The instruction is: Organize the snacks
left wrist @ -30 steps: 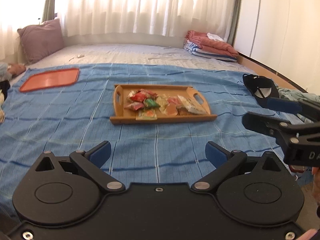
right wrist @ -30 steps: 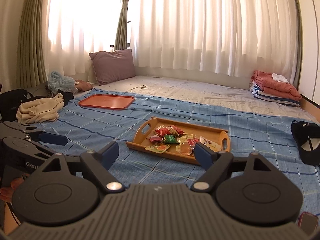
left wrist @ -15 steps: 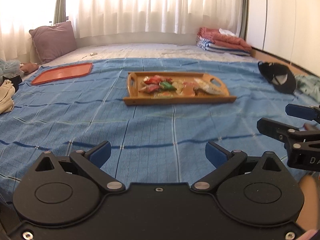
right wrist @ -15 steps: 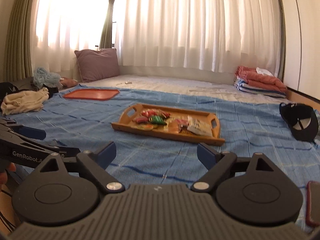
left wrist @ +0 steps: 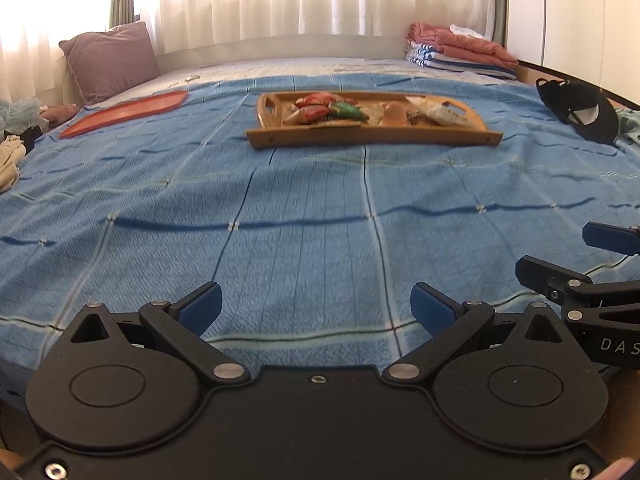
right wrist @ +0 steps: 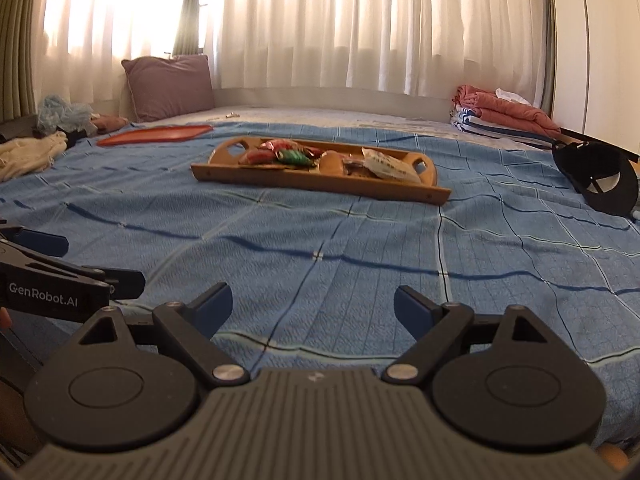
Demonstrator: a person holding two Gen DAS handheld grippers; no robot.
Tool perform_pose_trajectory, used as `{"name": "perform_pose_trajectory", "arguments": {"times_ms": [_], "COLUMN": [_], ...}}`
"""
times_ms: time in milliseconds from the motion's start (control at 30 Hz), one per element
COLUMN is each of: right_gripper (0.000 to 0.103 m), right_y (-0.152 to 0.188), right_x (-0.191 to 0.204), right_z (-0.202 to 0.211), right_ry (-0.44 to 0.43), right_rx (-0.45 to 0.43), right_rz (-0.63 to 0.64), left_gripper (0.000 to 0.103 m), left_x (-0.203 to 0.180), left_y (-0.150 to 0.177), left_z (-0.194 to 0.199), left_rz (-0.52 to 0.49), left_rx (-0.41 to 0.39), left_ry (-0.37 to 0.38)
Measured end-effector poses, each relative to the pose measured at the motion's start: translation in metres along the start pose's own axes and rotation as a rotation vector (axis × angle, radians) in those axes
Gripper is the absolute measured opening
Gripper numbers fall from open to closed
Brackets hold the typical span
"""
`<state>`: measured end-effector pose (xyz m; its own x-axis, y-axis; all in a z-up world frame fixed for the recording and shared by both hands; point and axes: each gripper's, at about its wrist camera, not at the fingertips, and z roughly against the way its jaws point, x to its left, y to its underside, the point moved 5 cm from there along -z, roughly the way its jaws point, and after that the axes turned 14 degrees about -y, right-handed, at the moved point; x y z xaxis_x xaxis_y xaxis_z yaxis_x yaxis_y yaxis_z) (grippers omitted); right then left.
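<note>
Snacks (left wrist: 360, 111) are all piled in the wooden tray (left wrist: 372, 136) mid-bed on the blue blanket (left wrist: 304, 216); red, green and pale packets are jumbled together, nothing sorted into rows as far as can be made out; an orange tray (left wrist: 124, 114) is seen off to the left, apparently bare. Left gripper (left wrist: 316, 304) is held low at the near edge, jaws wide, nothing between them; right gripper (right wrist: 312, 304) is the same, wide and empty, well short of the snacks. Could be a heap waiting to be sorted, or snacks already gathered into one tray; can't be settled from this. A black cap (right wrist: 600, 180) is lying off right.
</note>
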<state>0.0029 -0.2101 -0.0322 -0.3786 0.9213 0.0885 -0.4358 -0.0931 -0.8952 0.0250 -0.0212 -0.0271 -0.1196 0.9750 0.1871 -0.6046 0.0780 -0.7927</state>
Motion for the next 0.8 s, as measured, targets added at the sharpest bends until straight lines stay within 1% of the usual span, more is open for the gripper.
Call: {"name": "perform_pose_trajectory", "arguments": {"times_ms": [233, 433, 567, 800], "right_gripper": [0.093, 0.097, 0.100, 0.100], "right_y": [0.011, 0.013, 0.014, 0.015], "right_x": [-0.006, -0.008, -0.012, -0.013], "right_z": [-0.011, -0.014, -0.016, -0.017], "right_ry": [0.031, 0.047, 0.052, 0.055], "right_rx": [0.036, 0.041, 0.046, 0.050], "right_rz": [0.002, -0.002, -0.039, -0.048], "left_gripper": [0.103, 0.103, 0.103, 0.103], "left_x": [-0.002, -0.001, -0.001, -0.001], "left_y": [0.007, 0.006, 0.006, 0.006], "left_z": [-0.010, -0.013, -0.014, -0.014], "left_rz": [0.009, 0.017, 0.012, 0.011], "left_rx": [-0.011, -0.003, -0.005, 0.006], "left_ry": [0.000, 0.007, 0.010, 0.010]}}
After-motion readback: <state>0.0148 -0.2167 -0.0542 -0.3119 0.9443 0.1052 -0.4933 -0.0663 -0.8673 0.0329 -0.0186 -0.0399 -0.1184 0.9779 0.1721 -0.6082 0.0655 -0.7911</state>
